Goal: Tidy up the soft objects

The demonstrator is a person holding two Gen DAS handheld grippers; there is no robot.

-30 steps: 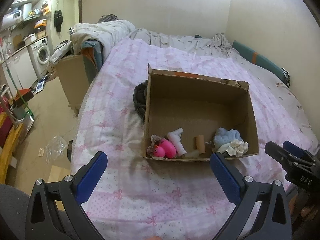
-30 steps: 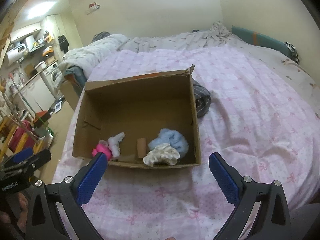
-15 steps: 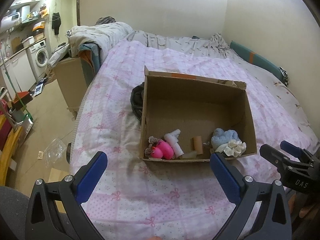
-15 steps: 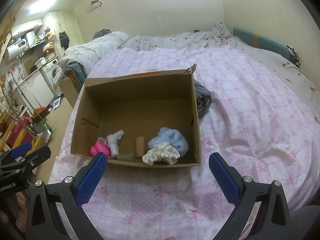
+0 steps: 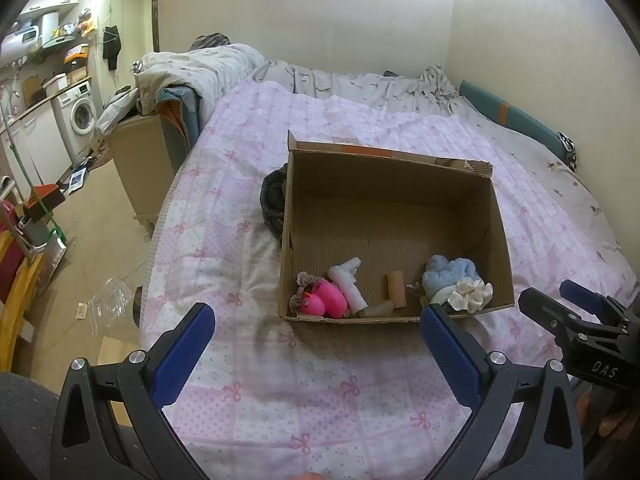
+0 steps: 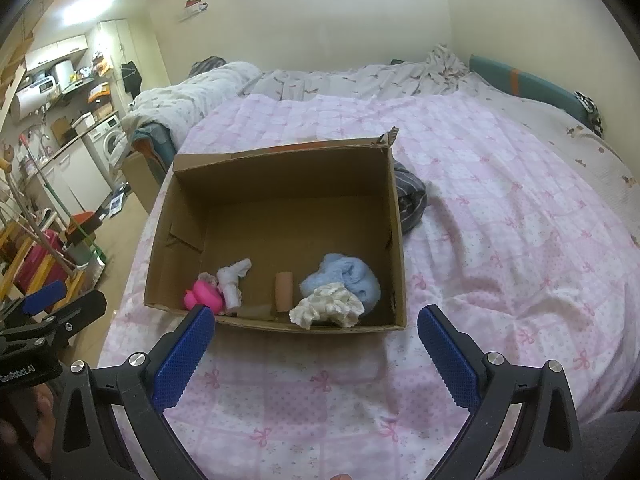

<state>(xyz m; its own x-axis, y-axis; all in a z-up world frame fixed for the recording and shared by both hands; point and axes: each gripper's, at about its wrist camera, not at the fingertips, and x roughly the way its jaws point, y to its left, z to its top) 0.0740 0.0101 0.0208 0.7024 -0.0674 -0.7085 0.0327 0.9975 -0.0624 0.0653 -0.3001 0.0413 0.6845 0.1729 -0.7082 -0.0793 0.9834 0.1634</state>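
Observation:
An open cardboard box (image 5: 496, 240) (image 6: 396, 248) sits on the pink quilt. Along its near wall lie a pink duck toy (image 5: 326, 300) (image 6: 204, 294), a white tube-shaped toy (image 5: 346, 282) (image 6: 232, 280), a tan roll (image 5: 396, 288) (image 6: 283, 290), a light blue cloth (image 5: 448, 276) (image 6: 344, 276) and a cream scrunchie (image 5: 470, 298) (image 6: 326, 306). My left gripper (image 5: 316, 336) is open and empty, in front of the box. My right gripper (image 6: 316, 334) is open and empty, also short of the box. A dark striped garment (image 5: 274, 200) (image 6: 410, 200) lies behind the box's far corner.
The pink quilt (image 6: 500, 220) covers the bed to the right and in front. A rumpled duvet (image 5: 200, 68) lies at the bed's far left. A cardboard bin (image 5: 140, 160) stands on the floor beside the bed. A washing machine (image 5: 80, 116) and clutter are at far left.
Both grippers have drawn back and risen a little from the box, which now looks smaller and farther. Both stay open and empty. Nothing in the box has moved.

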